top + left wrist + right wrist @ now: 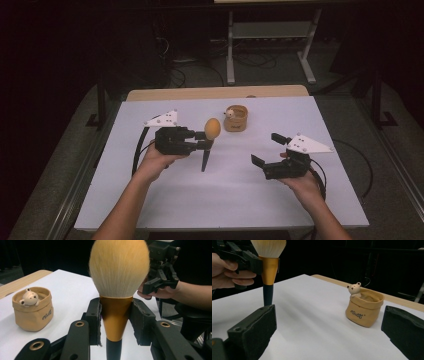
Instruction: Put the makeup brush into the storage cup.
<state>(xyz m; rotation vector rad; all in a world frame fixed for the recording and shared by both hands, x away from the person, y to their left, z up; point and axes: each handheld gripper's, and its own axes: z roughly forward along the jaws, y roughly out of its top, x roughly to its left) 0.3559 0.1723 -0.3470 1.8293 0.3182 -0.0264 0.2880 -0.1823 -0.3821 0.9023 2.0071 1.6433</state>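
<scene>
In the high view, left of centre, the left gripper (pixel 204 141) clamps the makeup brush (pixel 209 140) upright by its gold ferrule. Bare table (pixel 200 200) spreads below. The bear pot (pixel 235 118) sits above centre. At right, the right gripper (pixel 267 149) gapes wide, empty.

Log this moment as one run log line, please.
left hand-held gripper: shut on makeup brush, upright | right hand-held gripper: open, empty | bear pot: on white table, untouched
</scene>
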